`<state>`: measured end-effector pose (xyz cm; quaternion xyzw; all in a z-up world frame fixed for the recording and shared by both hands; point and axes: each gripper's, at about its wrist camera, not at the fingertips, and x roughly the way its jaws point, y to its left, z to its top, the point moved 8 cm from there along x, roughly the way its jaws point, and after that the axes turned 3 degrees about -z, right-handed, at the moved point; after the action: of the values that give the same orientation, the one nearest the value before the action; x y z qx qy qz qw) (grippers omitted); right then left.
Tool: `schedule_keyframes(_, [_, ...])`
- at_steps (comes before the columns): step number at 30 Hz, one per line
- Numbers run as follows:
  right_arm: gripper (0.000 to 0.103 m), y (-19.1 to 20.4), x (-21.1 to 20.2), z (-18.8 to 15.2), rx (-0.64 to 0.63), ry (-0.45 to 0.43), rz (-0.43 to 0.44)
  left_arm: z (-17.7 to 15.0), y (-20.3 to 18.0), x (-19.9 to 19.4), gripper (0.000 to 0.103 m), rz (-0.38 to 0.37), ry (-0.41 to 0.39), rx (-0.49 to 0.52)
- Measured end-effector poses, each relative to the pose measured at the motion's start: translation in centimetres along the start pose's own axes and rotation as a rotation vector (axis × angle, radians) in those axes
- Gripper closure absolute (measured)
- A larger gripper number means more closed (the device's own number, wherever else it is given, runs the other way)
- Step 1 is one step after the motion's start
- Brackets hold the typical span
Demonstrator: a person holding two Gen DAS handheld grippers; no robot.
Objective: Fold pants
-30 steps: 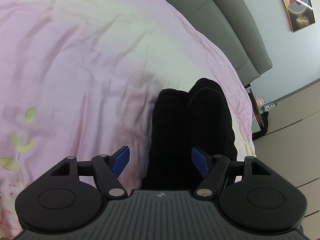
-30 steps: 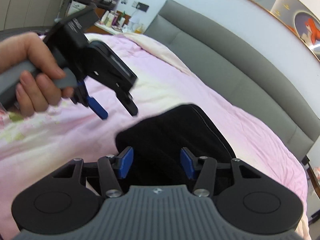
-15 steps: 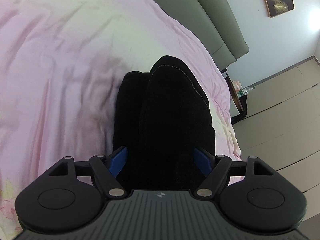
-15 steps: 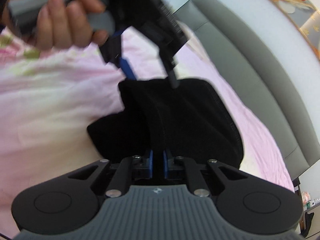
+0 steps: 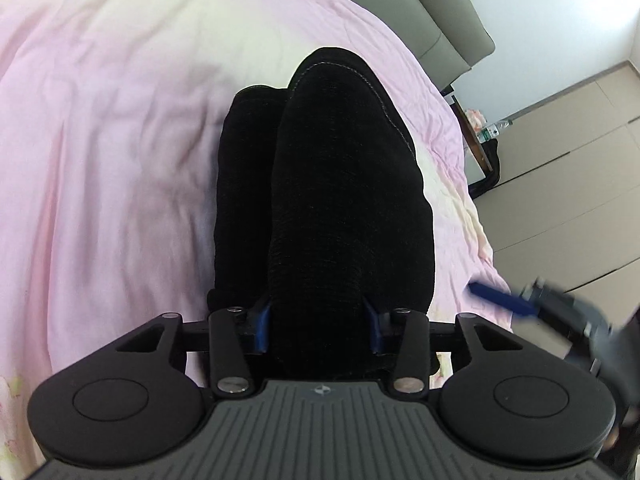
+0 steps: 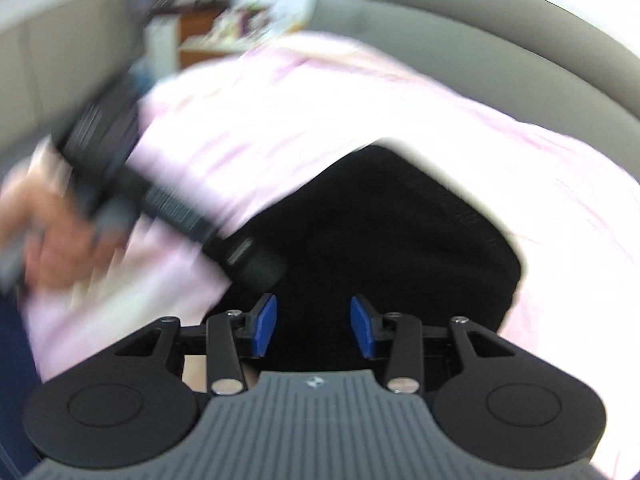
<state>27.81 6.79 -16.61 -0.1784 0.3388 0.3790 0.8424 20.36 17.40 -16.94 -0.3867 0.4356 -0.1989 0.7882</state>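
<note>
The black pants (image 5: pixel 340 184) lie folded into a thick bundle on the pink bedspread (image 5: pixel 120 140). My left gripper (image 5: pixel 318 328) straddles the near end of the bundle, its blue pads on either side of the top fold, jaws wide. In the right wrist view the pants (image 6: pixel 392 240) fill the middle and my right gripper (image 6: pixel 313 326) is open and empty just above their near edge. The left gripper (image 6: pixel 132 184) and the hand on it show blurred at the left. The right gripper's blue finger (image 5: pixel 500 300) shows at the left wrist view's right edge.
A grey padded headboard (image 5: pixel 440 8) runs along the far side of the bed. A bedside stand with bottles (image 5: pixel 480 128) sits beyond the bed's right edge, with beige floor beside it. A shelf with clutter (image 6: pixel 224 36) stands far left.
My right gripper has let go of the pants and opened, pulling back fast. My left gripper has moved forward over the bundle so its pads sit around the top fold.
</note>
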Motion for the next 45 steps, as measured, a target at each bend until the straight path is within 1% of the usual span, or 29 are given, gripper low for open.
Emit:
schedule_keyframes(2, [0.061,-3.1,0.4,2.4,0.098,-0.008,-0.016,0.0,-0.1,0.0,0.054,0.001,0.005,0.002])
schedule_keyframes(3, [0.060,-4.1,1.0,3.4,0.124,-0.008,-0.011,0.1,-0.3,0.0,0.054,0.004,0.006,0.007])
schedule_keyframes(5, [0.056,-5.8,2.6,5.2,0.161,0.005,0.003,0.0,-0.4,0.0,0.055,0.007,0.009,0.014])
schedule_keyframes(7, [0.054,-6.6,4.7,6.9,0.180,0.025,0.040,0.0,-0.2,0.0,0.055,0.001,0.013,0.007])
schedule_keyframes(11, [0.049,-6.3,8.6,10.4,0.124,0.063,0.078,0.1,0.0,0.0,0.057,-0.011,0.025,0.001])
schedule_keyframes(16, [0.047,-5.6,12.6,13.7,0.059,0.136,0.126,0.3,0.0,0.3,0.059,-0.017,0.034,0.021])
schedule_keyframes(17, [0.043,-5.5,13.2,14.1,0.052,0.142,0.126,0.2,0.1,0.3,0.059,-0.020,0.037,0.024])
schedule_keyframes(18, [0.036,-5.5,13.9,14.6,0.050,0.145,0.123,0.2,0.2,0.4,0.059,-0.023,0.038,0.025])
schedule_keyframes(19, [0.031,-5.6,14.6,14.8,0.057,0.146,0.115,0.2,0.2,0.4,0.059,-0.028,0.040,0.026])
schedule_keyframes(20, [0.024,-5.7,15.2,15.1,0.068,0.152,0.111,0.2,0.3,0.4,0.059,-0.033,0.042,0.025])
schedule_keyframes(21, [0.023,-5.8,15.9,15.1,0.084,0.166,0.116,0.2,0.3,0.3,0.059,-0.037,0.044,0.027])
schedule_keyframes(23, [0.023,-5.6,17.3,14.6,0.125,0.222,0.157,0.2,0.3,0.4,0.059,-0.040,0.047,0.038])
schedule_keyframes(25, [0.026,-5.4,18.3,13.6,0.145,0.279,0.175,0.1,0.3,0.3,0.059,-0.043,0.048,0.044])
schedule_keyframes(26, [0.043,-5.2,18.6,13.0,0.135,0.306,0.171,0.1,0.3,0.3,0.059,-0.044,0.050,0.045])
schedule_keyframes(27, [0.055,-5.1,18.5,12.6,0.139,0.315,0.185,0.1,0.3,0.3,0.060,-0.045,0.052,0.046])
schedule_keyframes(29, [0.072,-5.0,17.5,12.5,0.149,0.298,0.214,0.1,0.1,0.2,0.062,-0.040,0.045,0.065])
schedule_keyframes(30, [0.076,-5.2,16.6,12.6,0.150,0.277,0.214,0.1,-0.3,0.0,0.065,-0.045,0.036,0.092])
schedule_keyframes(33, [0.078,-6.5,13.7,12.9,0.237,0.212,0.232,0.0,-2.4,-0.7,0.070,-0.118,0.016,0.144])
schedule_keyframes(36, [0.078,-7.2,10.5,14.1,0.285,0.135,0.248,0.1,-4.8,-2.6,0.071,-0.230,-0.024,0.187])
schedule_keyframes(37, [0.078,-7.2,10.0,14.7,0.291,0.114,0.253,0.3,-5.2,-3.3,0.071,-0.253,-0.042,0.195])
schedule_keyframes(38, [0.078,-7.0,9.8,15.3,0.294,0.100,0.260,0.5,-5.2,-3.9,0.071,-0.253,-0.055,0.197])
schedule_keyframes(40, [0.078,-6.1,10.2,16.3,0.266,0.096,0.257,1.0,-4.3,-4.3,0.071,-0.204,-0.062,0.176])
schedule_keyframes(41, [0.078,-5.6,11.0,16.6,0.249,0.107,0.251,1.1,-3.3,-4.3,0.071,-0.160,-0.051,0.157])
schedule_keyframes(43, [0.078,-4.1,13.5,16.7,0.220,0.150,0.239,1.0,-1.3,-3.8,0.071,-0.070,-0.022,0.133])
schedule_keyframes(45, [0.078,-2.7,16.4,16.0,0.189,0.207,0.217,0.6,0.3,-2.9,0.071,0.000,0.016,0.105])
